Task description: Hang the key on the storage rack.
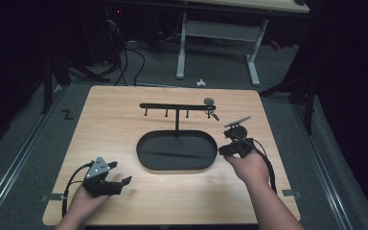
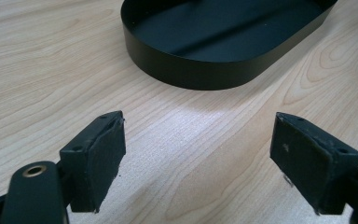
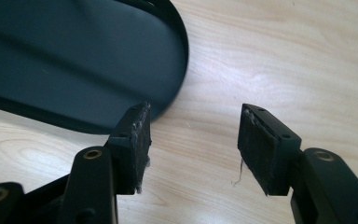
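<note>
Above, in the high view, the left gripper [image 1: 120, 183] rests near the table's [image 1: 124, 110] front edge, and the right gripper [image 1: 230, 149] sits beside the black oval tray [image 1: 146, 163] of a hook stand [image 1: 175, 106]; a small item [image 1: 211, 108] on its bar is hard to identify. Next, the left gripper view shows wide, empty jaws facing the tray [image 2: 191, 74], partly cut off. Finally, the right gripper view shows parted, empty jaws just beside the tray rim [image 3: 179, 60].

Wood table [image 1: 124, 110], blk oval tray w/ hook rack [image 1: 175, 151]
</note>
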Action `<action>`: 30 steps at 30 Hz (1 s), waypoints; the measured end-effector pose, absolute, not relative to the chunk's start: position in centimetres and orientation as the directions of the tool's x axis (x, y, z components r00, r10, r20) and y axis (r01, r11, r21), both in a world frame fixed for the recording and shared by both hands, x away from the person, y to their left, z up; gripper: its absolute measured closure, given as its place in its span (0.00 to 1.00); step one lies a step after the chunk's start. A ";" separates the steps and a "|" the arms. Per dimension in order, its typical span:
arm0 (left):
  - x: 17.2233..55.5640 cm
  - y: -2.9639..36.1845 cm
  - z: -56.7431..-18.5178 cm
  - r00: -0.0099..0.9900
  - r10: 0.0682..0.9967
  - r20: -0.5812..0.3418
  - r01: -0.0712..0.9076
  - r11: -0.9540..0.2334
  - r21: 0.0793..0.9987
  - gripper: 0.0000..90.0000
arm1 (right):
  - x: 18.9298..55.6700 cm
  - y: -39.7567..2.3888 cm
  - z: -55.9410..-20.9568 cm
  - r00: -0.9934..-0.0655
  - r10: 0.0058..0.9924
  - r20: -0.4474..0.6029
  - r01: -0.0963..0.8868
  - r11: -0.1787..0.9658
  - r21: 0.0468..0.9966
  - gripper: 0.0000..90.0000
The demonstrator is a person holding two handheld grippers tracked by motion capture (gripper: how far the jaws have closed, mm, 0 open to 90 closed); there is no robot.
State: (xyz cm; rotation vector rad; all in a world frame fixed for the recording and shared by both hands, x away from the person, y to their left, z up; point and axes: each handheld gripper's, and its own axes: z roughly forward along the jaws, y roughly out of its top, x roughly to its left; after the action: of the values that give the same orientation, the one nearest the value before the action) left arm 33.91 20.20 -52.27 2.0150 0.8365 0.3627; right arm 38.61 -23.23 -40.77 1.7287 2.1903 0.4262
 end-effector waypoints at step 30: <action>33.2 19.2 -52.5 0.721 0.693 -0.023 0.411 -0.400 0.819 0.20 | 27.1 -26.1 -51.4 -0.197 0.979 -0.050 0.632 0.165 0.757 0.47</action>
State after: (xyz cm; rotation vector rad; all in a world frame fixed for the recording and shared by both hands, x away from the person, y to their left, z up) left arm 33.25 19.16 -52.47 2.0457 0.8377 0.4063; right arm 27.11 -26.10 -51.45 1.5214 1.9008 0.8256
